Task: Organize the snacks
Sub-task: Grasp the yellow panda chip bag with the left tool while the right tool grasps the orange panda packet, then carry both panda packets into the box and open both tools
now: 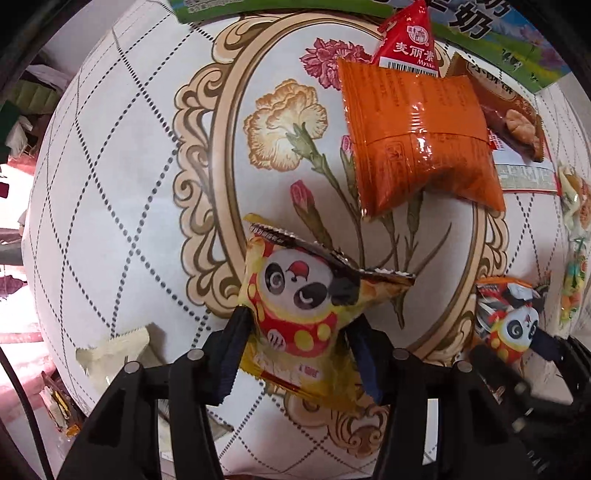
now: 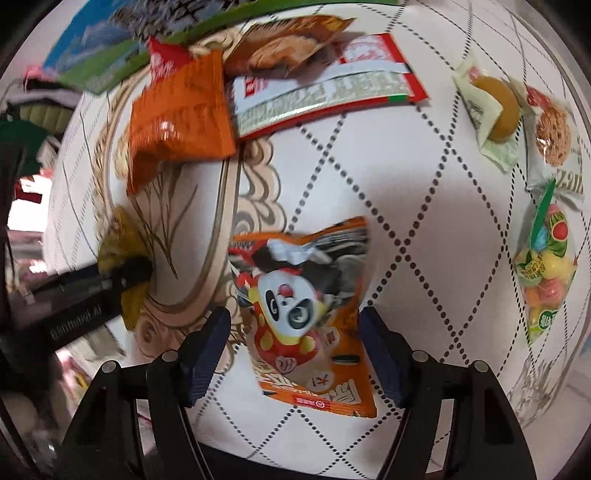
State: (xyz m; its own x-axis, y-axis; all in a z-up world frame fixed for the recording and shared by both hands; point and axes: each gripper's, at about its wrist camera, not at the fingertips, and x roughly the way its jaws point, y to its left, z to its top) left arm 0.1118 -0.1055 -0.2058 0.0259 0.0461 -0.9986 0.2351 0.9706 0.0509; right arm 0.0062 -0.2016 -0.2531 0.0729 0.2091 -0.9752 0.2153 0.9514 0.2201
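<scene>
My left gripper (image 1: 297, 328) is shut on a yellow panda snack packet (image 1: 299, 306), held above the floral tablecloth (image 1: 122, 184). My right gripper (image 2: 297, 328) is shut on an orange panda snack packet (image 2: 303, 306); that packet also shows in the left wrist view (image 1: 508, 317). An orange pouch (image 1: 417, 136) lies ahead, with a red triangular pack (image 1: 410, 40) and a brown biscuit pack (image 1: 509, 114) behind it. In the right wrist view the orange pouch (image 2: 181, 114) lies far left beside a red and white pack (image 2: 325, 81).
A green printed box (image 1: 498, 26) stands at the back. A cream wrapper (image 1: 114, 350) lies at the table's left edge. On the right lie a candy bag (image 2: 546, 269), a cookie pack (image 2: 552, 133) and a jelly cup (image 2: 496, 107).
</scene>
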